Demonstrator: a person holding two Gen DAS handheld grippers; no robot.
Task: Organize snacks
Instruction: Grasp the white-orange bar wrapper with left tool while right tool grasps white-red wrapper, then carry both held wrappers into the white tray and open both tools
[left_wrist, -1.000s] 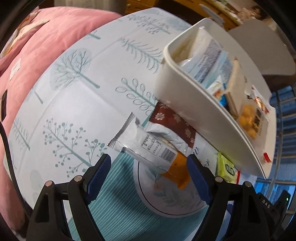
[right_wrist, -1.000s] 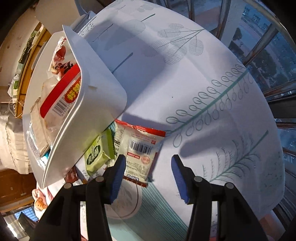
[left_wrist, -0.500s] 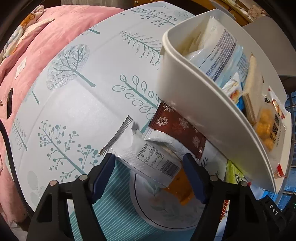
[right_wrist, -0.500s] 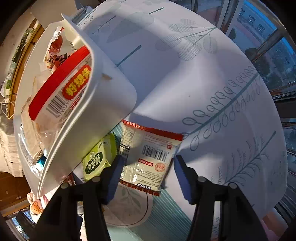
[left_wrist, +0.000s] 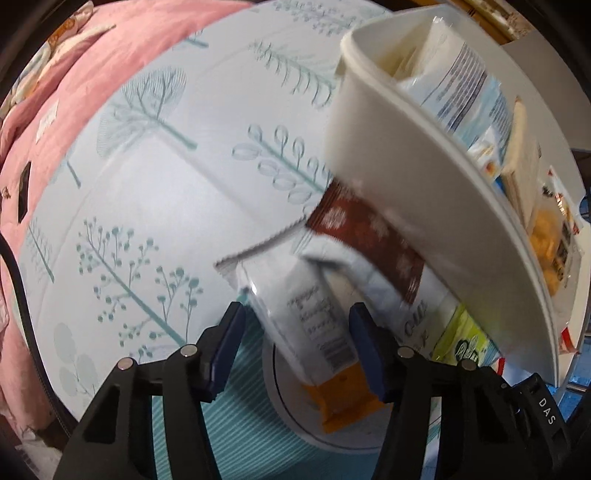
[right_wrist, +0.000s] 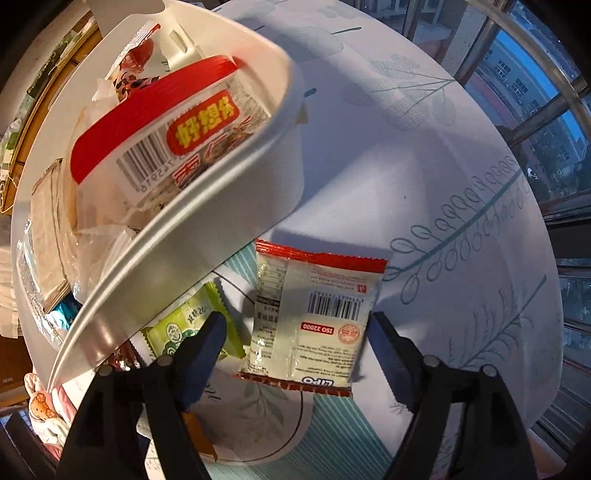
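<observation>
While the left gripper (left_wrist: 295, 343), jaws just closing, straddles a light, crinkly white-and-orange snack packet (left_wrist: 314, 332) at lower centre, best pinched mid-body, the right gripper (right_wrist: 295, 350), jaws just widening, brackets a red-edged sachet (right_wrist: 314, 317) untouched.

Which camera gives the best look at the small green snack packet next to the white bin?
The right wrist view. There the green packet lies mostly uncovered beside the white bin, its printed face legible, only partly hidden by one finger of the right tongs. The left wrist view shows just a blurred green corner tucked under the bin's wall.
</observation>
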